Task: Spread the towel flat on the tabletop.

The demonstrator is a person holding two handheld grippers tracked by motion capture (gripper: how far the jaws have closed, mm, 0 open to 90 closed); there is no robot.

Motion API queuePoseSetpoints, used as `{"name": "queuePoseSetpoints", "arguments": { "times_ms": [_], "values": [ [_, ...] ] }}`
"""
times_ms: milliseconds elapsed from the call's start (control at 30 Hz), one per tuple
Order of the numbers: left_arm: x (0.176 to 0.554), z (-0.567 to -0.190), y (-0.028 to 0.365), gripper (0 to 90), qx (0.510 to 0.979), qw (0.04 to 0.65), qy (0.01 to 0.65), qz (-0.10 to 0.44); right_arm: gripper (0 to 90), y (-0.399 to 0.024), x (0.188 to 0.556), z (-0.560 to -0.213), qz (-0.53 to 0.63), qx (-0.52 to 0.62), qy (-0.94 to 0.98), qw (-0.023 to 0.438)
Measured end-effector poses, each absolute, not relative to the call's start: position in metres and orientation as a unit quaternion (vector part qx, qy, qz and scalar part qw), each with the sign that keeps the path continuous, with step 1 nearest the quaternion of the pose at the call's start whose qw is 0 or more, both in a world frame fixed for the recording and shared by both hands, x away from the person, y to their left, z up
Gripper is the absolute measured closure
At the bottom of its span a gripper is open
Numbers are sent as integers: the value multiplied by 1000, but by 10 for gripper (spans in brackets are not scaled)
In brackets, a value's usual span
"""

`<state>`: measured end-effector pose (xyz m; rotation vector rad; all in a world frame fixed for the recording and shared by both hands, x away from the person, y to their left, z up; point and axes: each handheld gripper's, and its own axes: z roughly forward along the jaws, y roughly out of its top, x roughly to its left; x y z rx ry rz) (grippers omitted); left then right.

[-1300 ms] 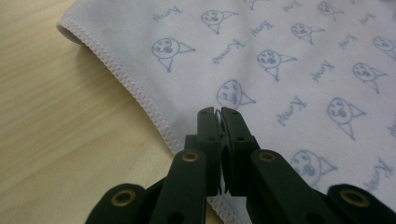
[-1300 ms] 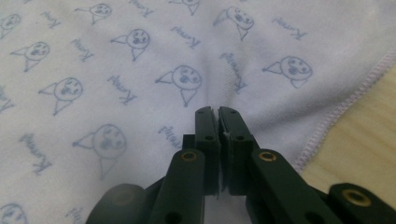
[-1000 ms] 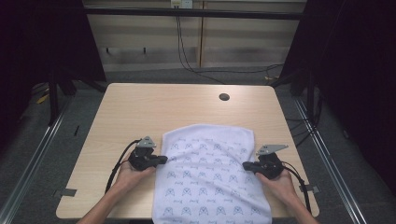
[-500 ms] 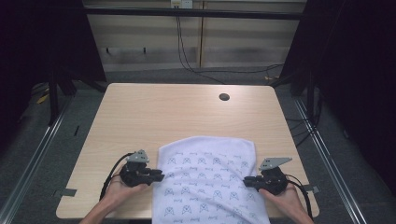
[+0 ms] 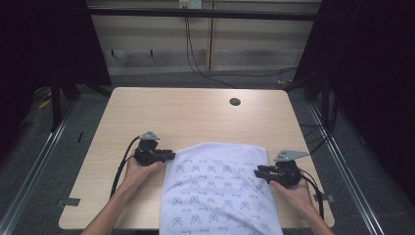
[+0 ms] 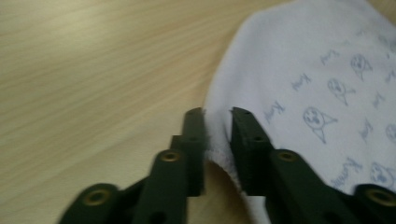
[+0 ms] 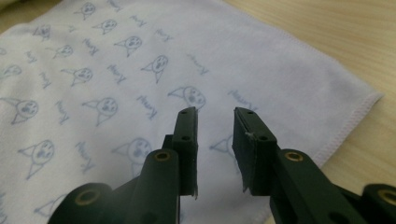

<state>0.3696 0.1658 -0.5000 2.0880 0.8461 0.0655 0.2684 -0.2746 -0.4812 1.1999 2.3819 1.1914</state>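
A white cloth (image 5: pixel 215 186) printed with small blue cat faces lies flat on the wooden table (image 5: pixel 195 112), its near end hanging over the front edge. My left gripper (image 5: pixel 172 156) is at the cloth's left edge. In the left gripper view its jaws (image 6: pixel 217 114) have just been closing and stand a little apart, with the hem of the cloth (image 6: pixel 303 60) in the gap. My right gripper (image 5: pixel 256 171) is at the cloth's right edge. Its jaws (image 7: pixel 214 112) have just been opening and hover over the cloth (image 7: pixel 116 70) with nothing between them.
A dark round hole (image 5: pixel 235 102) sits in the tabletop at the far right. Bare wood lies beyond and to the left of the cloth. Cables trail from both grippers toward the front edge. Dark frames and floor surround the table.
The cloth slid toward the front edge as both hands drew back with it. Both grippers then let go and moved forward again along the cloth's side edges.
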Motion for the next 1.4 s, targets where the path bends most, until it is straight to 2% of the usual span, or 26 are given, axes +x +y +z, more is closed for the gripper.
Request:
{"name": "queuePoseSetpoints", "arguments": {
  "times_ms": [133, 300, 367, 433, 533, 700, 800, 900, 933, 967, 1033, 1200, 1400],
  "values": [
    [350, -485, 150, 857, 847, 448, 285, 32, 709, -274, 278, -480, 406, 413, 806, 117],
    [327, -488, 129, 833, 870, 438, 225, -16, 701, -275, 284, -480, 407, 421, 802, 122],
    [321, -495, 121, 771, 884, 414, 214, -31, 694, -276, 284, -480, 406, 421, 801, 123],
    [318, -497, 118, 666, 889, 407, 203, -49, 683, -276, 283, -479, 407, 423, 800, 122],
    [322, -491, 123, 662, 878, 427, 214, -44, 679, -275, 283, -479, 407, 420, 802, 123],
    [341, -483, 145, 717, 846, 460, 270, -2, 670, -276, 284, -479, 408, 423, 800, 124],
    [349, -491, 144, 613, 846, 450, 287, 0, 663, -278, 286, -480, 407, 427, 798, 125],
    [347, -499, 132, 567, 862, 431, 269, -9, 658, -280, 287, -481, 405, 431, 797, 126],
    [345, -499, 127, 615, 869, 423, 258, 1, 657, -280, 287, -481, 405, 430, 797, 126],
    [344, -499, 126, 760, 871, 423, 249, 1, 655, -280, 287, -481, 405, 430, 797, 127],
    [346, -493, 129, 838, 865, 433, 255, 13, 653, -281, 287, -480, 406, 431, 796, 128],
    [362, -479, 152, 837, 834, 465, 295, 31, 650, -286, 290, -481, 403, 438, 793, 131],
    [385, -484, 177, 790, 813, 458, 355, 59, 654, -294, 303, -484, 395, 456, 786, 139]
  ]
}}
